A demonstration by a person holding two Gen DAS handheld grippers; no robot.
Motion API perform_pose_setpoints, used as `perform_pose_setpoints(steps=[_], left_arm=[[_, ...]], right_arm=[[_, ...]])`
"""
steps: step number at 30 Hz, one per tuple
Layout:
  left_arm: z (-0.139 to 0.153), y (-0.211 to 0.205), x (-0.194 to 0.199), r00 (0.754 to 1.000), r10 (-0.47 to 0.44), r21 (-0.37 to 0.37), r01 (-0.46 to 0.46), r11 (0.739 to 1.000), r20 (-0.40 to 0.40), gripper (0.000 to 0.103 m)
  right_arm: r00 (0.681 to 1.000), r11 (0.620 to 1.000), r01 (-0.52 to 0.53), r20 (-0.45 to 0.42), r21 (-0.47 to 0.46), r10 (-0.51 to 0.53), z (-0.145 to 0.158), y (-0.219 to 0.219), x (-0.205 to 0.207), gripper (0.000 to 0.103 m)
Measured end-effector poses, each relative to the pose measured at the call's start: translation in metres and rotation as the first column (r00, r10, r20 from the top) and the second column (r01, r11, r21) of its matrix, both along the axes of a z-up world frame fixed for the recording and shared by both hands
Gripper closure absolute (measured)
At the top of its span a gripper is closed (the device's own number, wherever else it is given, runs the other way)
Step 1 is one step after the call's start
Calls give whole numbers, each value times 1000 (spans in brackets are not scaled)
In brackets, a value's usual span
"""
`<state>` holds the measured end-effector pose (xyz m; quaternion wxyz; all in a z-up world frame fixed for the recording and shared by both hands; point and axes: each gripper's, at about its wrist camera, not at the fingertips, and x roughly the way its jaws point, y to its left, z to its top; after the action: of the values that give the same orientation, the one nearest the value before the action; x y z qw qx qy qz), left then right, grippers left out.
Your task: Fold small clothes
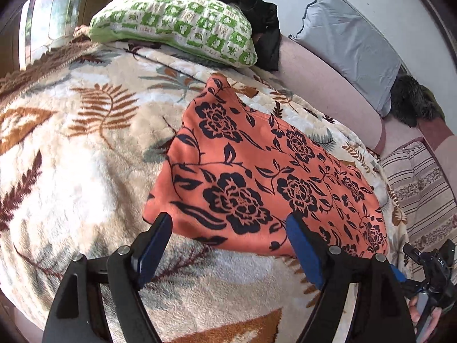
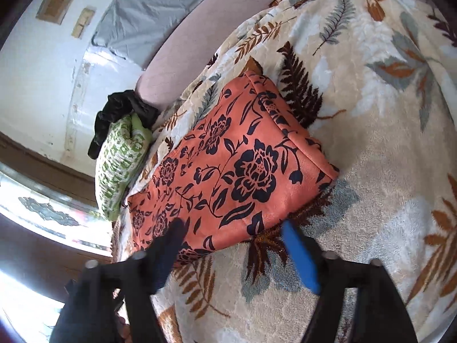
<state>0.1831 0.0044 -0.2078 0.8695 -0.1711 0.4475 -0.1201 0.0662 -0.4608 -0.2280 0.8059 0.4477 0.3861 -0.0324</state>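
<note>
Both the left gripper (image 1: 228,223) and right gripper (image 2: 232,228) hang with fingers spread wide, gripping nothing.

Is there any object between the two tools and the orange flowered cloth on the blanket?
Nothing visible is. The left tool and right tool are both open at the near edge of the orange cloth, which lies on the leaf-patterned blanket. The green pillow lies beyond it.

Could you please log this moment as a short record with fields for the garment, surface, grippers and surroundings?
garment: orange floral cloth, lying flat, apparently folded
surface: fleece leaf-print blanket
left gripper: jaws open, at the cloth's near edge, holding nothing
right gripper: jaws open, at the cloth's near edge, holding nothing
behind cloth: green patterned pillow with black clothing against it
also: grey pillow
</note>
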Motion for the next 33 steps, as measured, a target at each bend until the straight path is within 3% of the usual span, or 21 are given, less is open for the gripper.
perform_pose_setpoints(steps=[4, 6, 8, 12, 15, 18, 22, 24, 27, 30, 31, 33], left_arm=[[-16, 6, 1, 997, 3, -98, -10, 995, -76, 21], [-14, 11, 3, 996, 55, -86, -61, 994, -72, 21], [-7, 13, 2, 993, 111, -11, -111, 994, -27, 21], [21, -2, -7, 980, 146, 190, -170, 967, 134, 21], [41, -24, -28, 959, 107, 325, -193, 926, 263, 16], [51, -42, -45, 943, 31, 388, -166, 906, 330, 7], [51, -56, -57, 944, -52, 393, -85, 916, 325, 7], [53, -62, -62, 944, -64, 397, -74, 915, 323, 7], [64, -70, -65, 940, -71, 429, -84, 899, 332, 7], [77, -82, -57, 950, -90, 461, -61, 885, 298, 5], [81, -84, -51, 960, -92, 463, -43, 885, 265, 5], [85, -85, -45, 975, -95, 463, -10, 886, 203, 5]], right_arm=[[1000, 999, 22, 2, 25, -22, -5, -5, -1, 21], [1000, 998, 29, -10, 55, -29, -11, -7, 1, 21], [999, 999, 38, 8, 34, -38, -7, -5, 2, 21], [998, 986, 35, 63, -166, -25, 18, 16, 4, 21], [994, 965, 15, 104, -263, 13, 36, 42, -2, 21], [986, 927, 7, 158, -374, 57, 53, 75, -20, 21], [975, 871, 5, 195, -491, 105, 72, 107, -45, 21], [975, 864, 2, 193, -504, 110, 76, 112, -50, 21], [988, 846, -38, 107, -532, 112, 81, 114, -31, 21], [992, 848, -126, -61, -514, 111, 81, 113, 15, 21], [990, 858, -142, -83, -494, 116, 82, 112, 26, 21], [995, 869, -103, -47, -485, 92, 92, 109, 32, 21]])
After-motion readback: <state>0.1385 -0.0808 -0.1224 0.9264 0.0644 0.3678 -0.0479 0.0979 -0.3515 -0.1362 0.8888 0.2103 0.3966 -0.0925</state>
